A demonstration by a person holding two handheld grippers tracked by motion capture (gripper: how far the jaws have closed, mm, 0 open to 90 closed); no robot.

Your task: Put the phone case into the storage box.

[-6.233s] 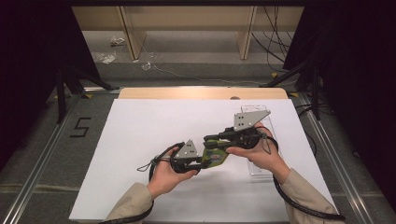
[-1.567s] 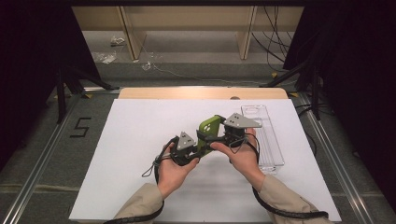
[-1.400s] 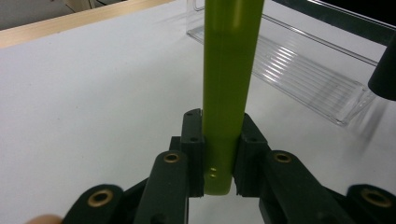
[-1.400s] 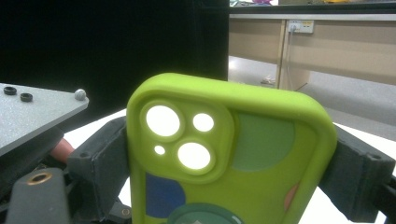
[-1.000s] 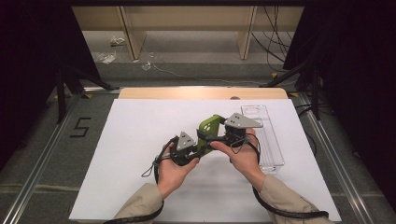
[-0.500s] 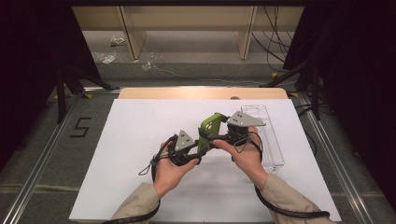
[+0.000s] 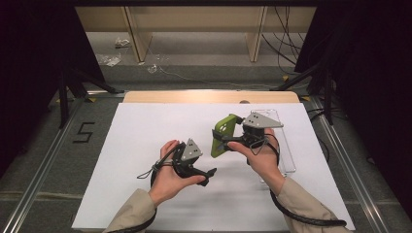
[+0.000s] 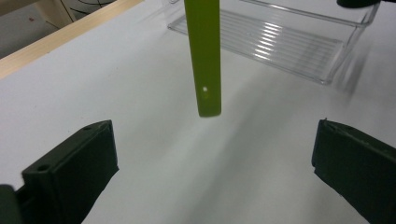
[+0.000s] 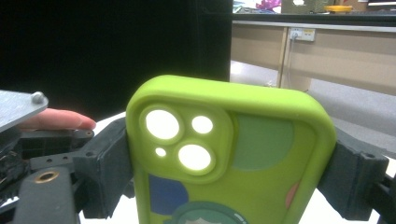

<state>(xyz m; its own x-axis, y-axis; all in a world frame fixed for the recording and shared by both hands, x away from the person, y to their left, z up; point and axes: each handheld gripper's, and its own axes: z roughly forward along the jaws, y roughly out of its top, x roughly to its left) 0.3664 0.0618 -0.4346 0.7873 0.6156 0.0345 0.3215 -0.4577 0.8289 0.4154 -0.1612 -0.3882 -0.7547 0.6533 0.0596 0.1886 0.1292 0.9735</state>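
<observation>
Two tools in play, one object between them. Right tool (image 7: 224, 141) clamps the green phone case (image 7: 222, 134) by its long edges, jaws pressed flat on both sides, as the right gripper view shows plainly (image 9: 229, 154). The case hangs off the counter (image 7: 121, 126), upright, just at 12 o'clock from my left tool (image 7: 210, 175) and at 9 o'clock from the clear tray (image 7: 286, 145). Left tool: jaws have just been opening and now stand wide, nothing between them; its own camera sees the case edge-on (image 8: 204, 60), dangling ahead and free of both pads (image 8: 74, 163).

Risks, as I judge them:
- Grip is now single-sided. The case looks like soft, rubbery silicone, so it can bow under squeeze and pop out of the jaws, dropping to the counter.
- Contact is on rounded edges, and the case's bottom end hangs unsupported. A quick wrist turn could pivot it in the pads.
- Tray sits close at 3 o'clock. A low swing could clip its thin wall and shove it.
- Left tool is near. Bringing it forward carelessly would knock the hanging end.

Materials: case matte lime green, rounded corners, raised camera surround with three round cut-outs, printed coloured patches on the back. Tray transparent hard plastic, long, ribbed floor, shallow walls. Counter surface smooth white sheet, wooden strip at the 12 o'clock edge.
</observation>
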